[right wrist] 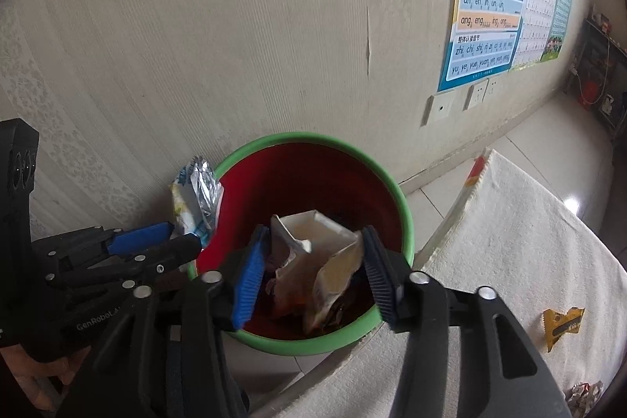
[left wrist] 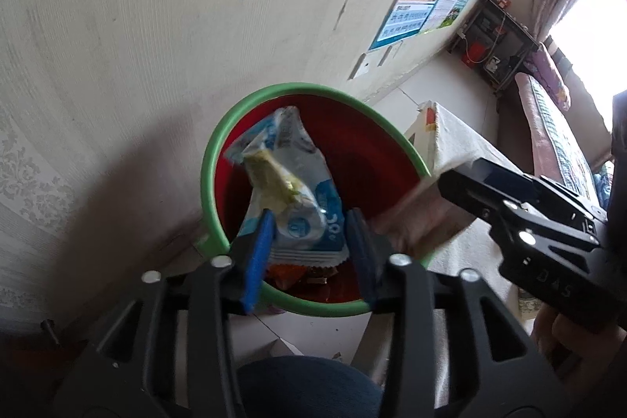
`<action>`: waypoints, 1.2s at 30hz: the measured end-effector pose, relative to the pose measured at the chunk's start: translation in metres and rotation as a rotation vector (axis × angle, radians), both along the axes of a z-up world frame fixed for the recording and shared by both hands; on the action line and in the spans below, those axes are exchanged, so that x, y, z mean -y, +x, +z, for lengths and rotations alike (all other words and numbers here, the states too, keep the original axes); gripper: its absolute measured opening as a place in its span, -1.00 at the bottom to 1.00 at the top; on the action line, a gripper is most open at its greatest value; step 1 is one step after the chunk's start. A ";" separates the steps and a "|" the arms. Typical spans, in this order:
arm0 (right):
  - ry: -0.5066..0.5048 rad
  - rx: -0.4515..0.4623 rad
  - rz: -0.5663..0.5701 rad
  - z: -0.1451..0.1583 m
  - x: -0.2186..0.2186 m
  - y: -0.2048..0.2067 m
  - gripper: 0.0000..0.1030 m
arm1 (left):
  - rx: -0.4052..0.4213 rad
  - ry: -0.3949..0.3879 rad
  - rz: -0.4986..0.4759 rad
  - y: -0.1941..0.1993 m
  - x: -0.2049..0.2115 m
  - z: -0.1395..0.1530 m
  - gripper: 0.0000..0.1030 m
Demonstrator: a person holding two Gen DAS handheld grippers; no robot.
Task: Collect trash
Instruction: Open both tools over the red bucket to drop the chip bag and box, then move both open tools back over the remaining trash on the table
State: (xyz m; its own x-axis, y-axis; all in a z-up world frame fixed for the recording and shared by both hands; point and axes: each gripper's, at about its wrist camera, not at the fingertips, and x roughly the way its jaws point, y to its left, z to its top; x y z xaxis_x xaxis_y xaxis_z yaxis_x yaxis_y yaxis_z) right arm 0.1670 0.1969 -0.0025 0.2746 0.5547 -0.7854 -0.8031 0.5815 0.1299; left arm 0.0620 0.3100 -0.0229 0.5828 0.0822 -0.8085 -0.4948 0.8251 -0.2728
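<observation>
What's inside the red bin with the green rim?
The bin holds crumpled trash: a torn white carton and a yellowish wrapper on top. The pile covers whatever lies underneath, and the bottom.

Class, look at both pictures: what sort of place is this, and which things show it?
Probably a room in a home: a pinyin poster on the wallpapered wall, a cloth-covered table, and a red bin on the tiled floor.

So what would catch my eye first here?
The red bin with a green rim, standing against the wall. Over its mouth each hand-held tool carries trash between blue pads: the left tool a blue-and-white wrapper, the right tool a crumpled white carton. A yellow wrapper lies on the white cloth.
</observation>
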 end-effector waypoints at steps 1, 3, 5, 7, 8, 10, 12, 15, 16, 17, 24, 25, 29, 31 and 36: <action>0.003 0.001 -0.004 0.000 0.001 0.000 0.17 | 0.002 -0.004 0.004 -0.001 -0.001 0.000 0.10; 0.008 -0.001 -0.012 0.000 0.003 0.001 0.42 | 0.008 -0.003 0.024 -0.004 -0.002 -0.001 0.50; 0.016 -0.004 -0.031 0.001 0.008 0.004 0.50 | 0.009 -0.003 0.053 -0.008 -0.005 -0.001 0.71; 0.020 -0.004 -0.037 0.003 0.011 0.006 0.57 | 0.021 -0.026 0.055 -0.010 -0.006 -0.003 0.80; 0.025 -0.003 -0.044 0.005 0.013 0.007 0.64 | 0.020 -0.023 0.056 -0.011 -0.006 -0.002 0.81; 0.039 -0.001 -0.058 0.009 0.018 0.007 0.66 | 0.020 -0.009 0.046 -0.012 -0.002 -0.001 0.87; 0.052 0.003 -0.073 0.014 0.025 0.009 0.67 | 0.015 0.005 0.037 -0.012 0.002 -0.001 0.88; 0.066 0.007 -0.096 0.021 0.035 0.012 0.70 | 0.007 0.014 0.033 -0.013 0.004 0.000 0.89; 0.068 0.014 -0.105 0.024 0.040 0.013 0.71 | 0.008 0.012 0.035 -0.014 0.005 0.001 0.89; 0.069 0.020 -0.116 0.026 0.046 0.013 0.75 | 0.008 0.012 0.036 -0.013 0.005 0.002 0.89; 0.067 0.031 -0.175 0.029 0.086 0.012 0.86 | 0.030 0.016 0.005 -0.012 0.023 0.015 0.89; 0.064 0.029 -0.185 0.028 0.093 0.011 0.86 | 0.035 0.016 -0.005 -0.010 0.027 0.017 0.89; 0.054 0.025 -0.222 0.026 0.120 0.008 0.86 | 0.048 0.024 -0.044 -0.003 0.047 0.023 0.89; 0.056 0.026 -0.247 0.027 0.136 0.007 0.86 | 0.050 0.027 -0.066 0.000 0.058 0.025 0.89; 0.051 0.027 -0.308 0.030 0.178 0.005 0.86 | 0.046 0.059 -0.109 0.011 0.097 0.028 0.89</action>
State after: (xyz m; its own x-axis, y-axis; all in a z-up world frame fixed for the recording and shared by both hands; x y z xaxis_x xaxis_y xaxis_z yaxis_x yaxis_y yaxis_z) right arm 0.1722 0.0185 0.0278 0.4568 0.4805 -0.7487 -0.5934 0.7916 0.1460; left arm 0.0730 0.2128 0.0054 0.6273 0.0630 -0.7762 -0.3893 0.8886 -0.2426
